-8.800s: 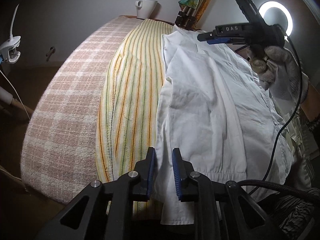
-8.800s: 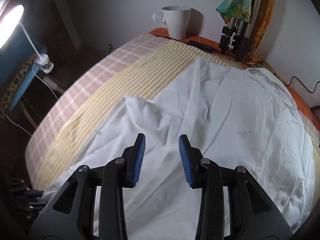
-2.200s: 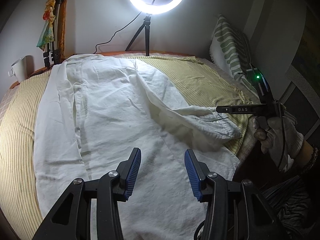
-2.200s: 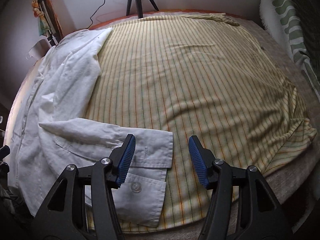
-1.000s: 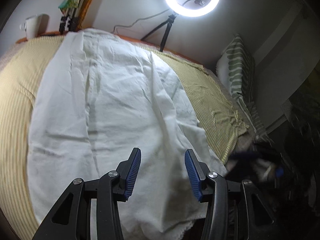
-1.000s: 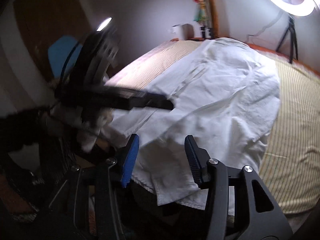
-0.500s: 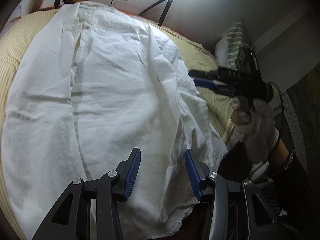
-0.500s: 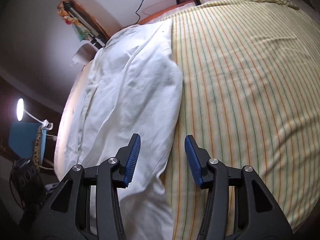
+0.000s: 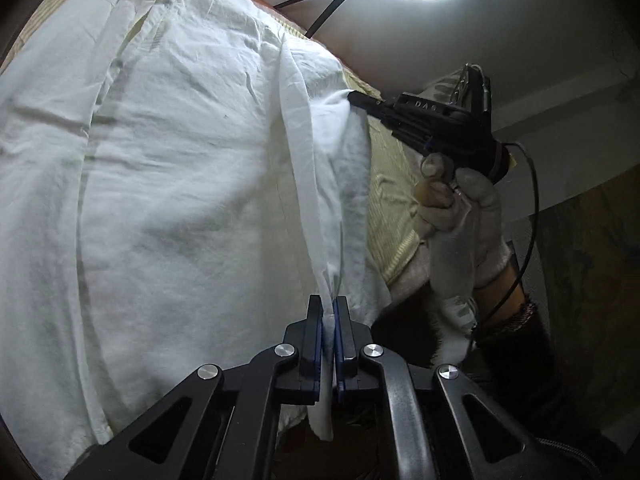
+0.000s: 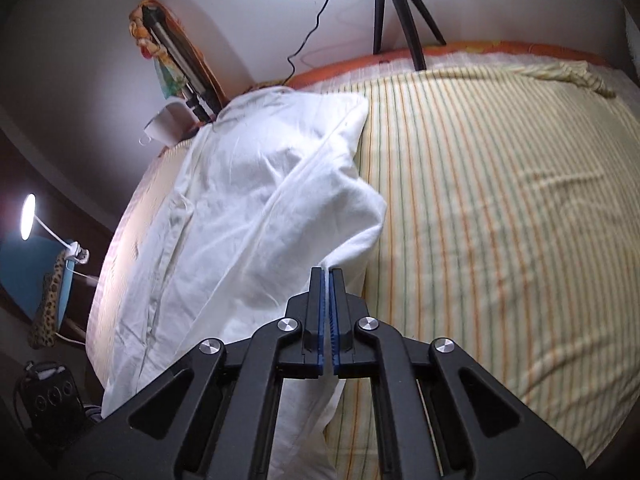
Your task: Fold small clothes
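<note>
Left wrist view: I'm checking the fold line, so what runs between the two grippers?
A raised edge of the white shirt spans from the left gripper to the right gripper, both clamped on it.

A: Left tool (image 9: 329, 312) status?

B: Jaws are closed, blue pads (image 9: 317, 330) pressed flat on a white fabric edge. It is angled downward.

A: Right tool (image 10: 328, 280)?

B: Also clamped, a thin white fold is pinched between its pads (image 10: 321, 308). In the left wrist view it is seen from the side, tip on the cloth's far edge, pointed down and to the left.

A: Hand?

B: The right tool's grip is wrapped by a gloved right hand (image 9: 460, 216); a bare forearm with a wristband is seen below it.
</note>
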Available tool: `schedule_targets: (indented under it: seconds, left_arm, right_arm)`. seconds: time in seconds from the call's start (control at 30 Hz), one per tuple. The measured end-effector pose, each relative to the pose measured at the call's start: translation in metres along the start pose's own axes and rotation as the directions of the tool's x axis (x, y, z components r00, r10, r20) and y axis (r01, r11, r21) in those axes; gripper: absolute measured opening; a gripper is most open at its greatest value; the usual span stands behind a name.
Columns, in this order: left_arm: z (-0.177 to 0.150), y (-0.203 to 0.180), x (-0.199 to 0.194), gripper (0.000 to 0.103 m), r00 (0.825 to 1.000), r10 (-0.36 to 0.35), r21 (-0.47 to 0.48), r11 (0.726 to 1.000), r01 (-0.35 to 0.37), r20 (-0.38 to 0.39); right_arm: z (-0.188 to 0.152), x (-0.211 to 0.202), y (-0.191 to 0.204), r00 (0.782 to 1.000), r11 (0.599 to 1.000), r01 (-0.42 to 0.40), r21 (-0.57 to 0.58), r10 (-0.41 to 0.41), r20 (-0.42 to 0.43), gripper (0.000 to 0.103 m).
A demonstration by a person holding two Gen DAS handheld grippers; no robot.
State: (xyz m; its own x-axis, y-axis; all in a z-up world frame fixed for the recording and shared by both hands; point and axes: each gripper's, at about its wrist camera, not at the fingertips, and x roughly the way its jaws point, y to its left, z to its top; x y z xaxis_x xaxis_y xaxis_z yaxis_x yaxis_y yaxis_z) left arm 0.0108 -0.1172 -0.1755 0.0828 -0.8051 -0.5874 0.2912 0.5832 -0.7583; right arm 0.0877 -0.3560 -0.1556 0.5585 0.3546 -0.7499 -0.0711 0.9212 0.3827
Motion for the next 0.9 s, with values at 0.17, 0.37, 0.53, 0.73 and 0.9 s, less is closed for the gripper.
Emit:
schedule_targets:
  seconds: [0.17, 0.37, 0.53, 0.73, 0.9]
  left_arm:
    - [-0.011, 0.016, 0.004, 0.002, 0.997, 0.083, -0.031, 0.996, -0.083, -0.004]
    - [-0.021, 0.009, -0.008, 0.019, 0.993, 0.113, 0.011, 0.993, -0.114, 0.022]
    - [-0.027, -0.003, -0.023, 0.032, 0.974, 0.211, 0.090, 0.972, -0.218, 0.086]
    - [-0.043, -0.043, -0.036, 0.032, 0.947, 0.244, 0.214, 0.933, -0.288, 0.208]
    - [-0.050, -0.079, -0.003, 0.034, 0.952, 0.248, 0.345, 0.890, -0.297, 0.180]
  right_arm:
    - [0.000, 0.017, 0.000, 0.997, 0.997, 0.070, -0.044, -0.071, -0.037, 0.003]
    - [-0.001, 0.023, -0.006, 0.994, 0.995, 0.096, -0.039, -0.098, -0.053, 0.004]
    - [-0.012, -0.005, -0.006, 0.998, 0.999, 0.050, -0.018, -0.051, -0.044, 0.022]
    - [-0.048, -0.018, 0.009, 0.993, 0.998, -0.046, -0.053, 0.040, -0.111, 0.024]
    - [-0.061, -0.011, -0.003, 0.989, 0.999, -0.041, -0.015, 0.038, -0.146, 0.024]
